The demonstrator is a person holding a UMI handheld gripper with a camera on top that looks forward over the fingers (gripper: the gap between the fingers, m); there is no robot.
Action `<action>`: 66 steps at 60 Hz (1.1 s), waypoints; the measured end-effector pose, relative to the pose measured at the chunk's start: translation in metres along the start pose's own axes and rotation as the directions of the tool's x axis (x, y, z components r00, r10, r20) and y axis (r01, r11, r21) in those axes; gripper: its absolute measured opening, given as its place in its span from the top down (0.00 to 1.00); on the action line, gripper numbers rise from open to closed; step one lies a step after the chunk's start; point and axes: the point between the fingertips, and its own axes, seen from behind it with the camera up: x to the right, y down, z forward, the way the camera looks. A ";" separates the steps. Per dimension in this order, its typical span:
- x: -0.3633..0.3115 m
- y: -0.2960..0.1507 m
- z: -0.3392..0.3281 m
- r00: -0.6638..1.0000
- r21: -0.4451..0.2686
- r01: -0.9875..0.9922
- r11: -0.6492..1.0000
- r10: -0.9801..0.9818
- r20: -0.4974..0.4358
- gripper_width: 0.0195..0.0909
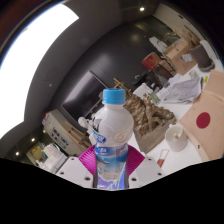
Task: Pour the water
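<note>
A clear plastic water bottle (111, 135) with a blue cap and a blue-and-white label stands upright between my fingers. My gripper (111, 165) is shut on the bottle's lower body, with a magenta pad (88, 160) pressed on each side. The bottle is lifted off any surface and the room behind it looks tilted. Water shows inside the lower part of the bottle. No cup or glass is plain to see.
Behind the bottle stands a wooden rack or crate (150, 120) with sticks in it. A cardboard box (207, 115) with a red dot is at the right. A white paper sheet (183, 90) lies farther back. A bright ceiling light panel (35, 60) is at the left.
</note>
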 end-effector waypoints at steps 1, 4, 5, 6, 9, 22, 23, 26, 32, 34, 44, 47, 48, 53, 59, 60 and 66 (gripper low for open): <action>-0.001 -0.003 0.007 0.998 -0.003 -0.064 0.998 0.064 0.014 0.80; -0.005 -0.008 0.029 0.970 -0.018 -0.240 0.971 0.241 0.041 0.80; -0.003 -0.011 0.036 0.954 -0.024 -0.296 0.955 0.297 0.049 0.79; -0.002 -0.014 0.042 0.936 -0.029 -0.347 0.937 0.348 0.055 0.80; 0.006 -0.017 0.059 0.875 -0.044 -0.478 0.877 0.480 0.066 0.80; 0.055 -0.010 0.111 0.624 -0.071 -0.777 0.626 0.780 0.047 0.80; 0.056 -0.013 0.107 0.597 -0.076 -0.797 0.599 0.801 0.049 0.80; 0.067 -0.010 0.116 0.524 -0.069 -0.847 0.527 0.850 0.054 0.80; 0.082 -0.006 0.122 0.380 -0.071 -0.920 0.384 0.922 0.069 0.79; 0.085 -0.007 0.121 0.340 -0.073 -0.936 0.345 0.938 0.069 0.79; 0.094 0.004 0.120 0.307 -0.083 -0.947 0.310 0.951 0.046 0.80; 0.093 0.008 0.120 0.348 -0.095 -0.933 0.349 0.937 0.027 0.79; 0.091 0.010 0.119 0.371 -0.099 -0.923 0.371 0.928 0.020 0.80; 0.085 0.005 0.114 0.544 -0.110 -0.834 0.541 0.839 -0.002 0.80; 0.077 -0.029 0.100 0.788 -0.095 -0.611 0.786 0.616 0.022 0.79; 0.076 -0.035 0.099 0.829 -0.084 -0.556 0.827 0.559 0.017 0.79; 0.080 -0.088 0.077 0.976 -0.002 -0.219 0.976 0.220 0.010 0.79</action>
